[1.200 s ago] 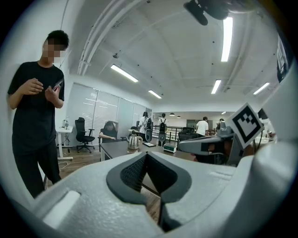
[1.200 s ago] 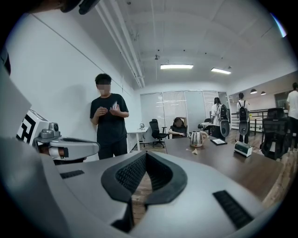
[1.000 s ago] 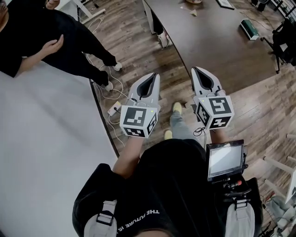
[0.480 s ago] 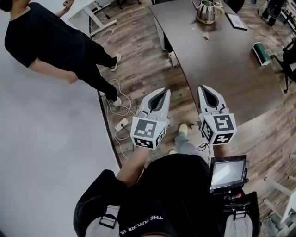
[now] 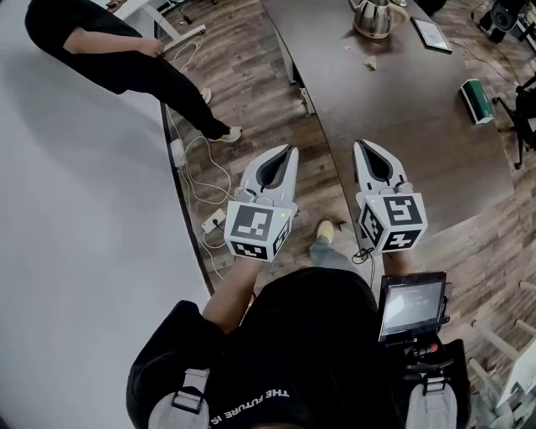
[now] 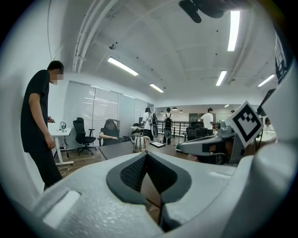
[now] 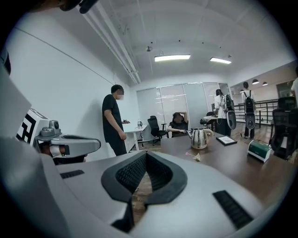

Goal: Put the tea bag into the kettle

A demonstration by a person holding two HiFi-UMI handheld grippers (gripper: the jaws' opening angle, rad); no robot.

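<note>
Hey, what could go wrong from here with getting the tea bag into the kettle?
1. A power strip and cables lie on the floor to the left; a sidestep might catch them.
2. The tea bag is small on the table; the left gripper and right gripper are both shut, so one must open, and a pinch may slide it.
3. Whether the kettle is open cannot be told.
</note>
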